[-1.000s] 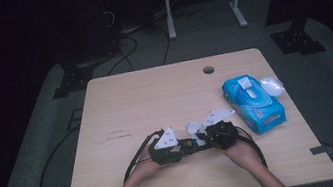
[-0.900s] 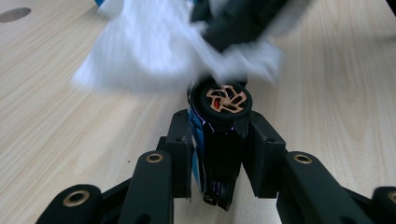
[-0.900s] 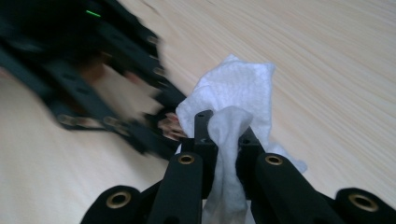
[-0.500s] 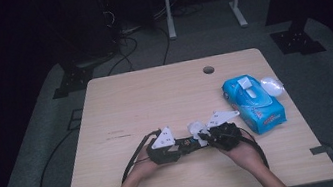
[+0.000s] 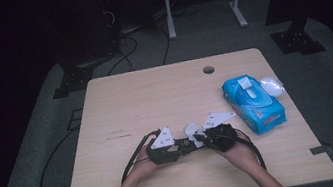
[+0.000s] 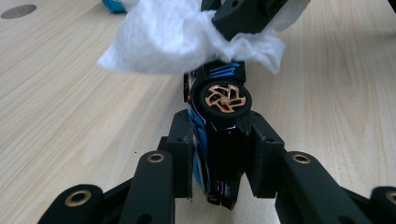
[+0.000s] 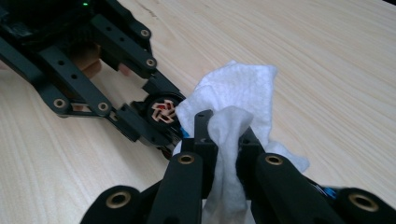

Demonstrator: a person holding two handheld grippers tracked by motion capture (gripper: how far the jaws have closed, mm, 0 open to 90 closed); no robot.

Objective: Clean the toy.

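Left gripper view, fingers (image 6: 184, 154) clamping toy car (image 6: 219, 121), wipe (image 6: 173, 35) atop

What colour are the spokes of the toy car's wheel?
Copper-gold spokes in a black tyre on the toy car, clearest in the left gripper view.

The print on the blue wipes pack (image 5: 253, 103) is too small to read.

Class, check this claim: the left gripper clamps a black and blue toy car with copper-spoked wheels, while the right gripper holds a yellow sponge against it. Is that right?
Not quite. The right gripper holds a crumpled white wipe, not a yellow sponge, as the right gripper view shows. The rest stands: the left gripper clamps the black and blue toy car with copper-spoked wheels, and the wipe lies against it.
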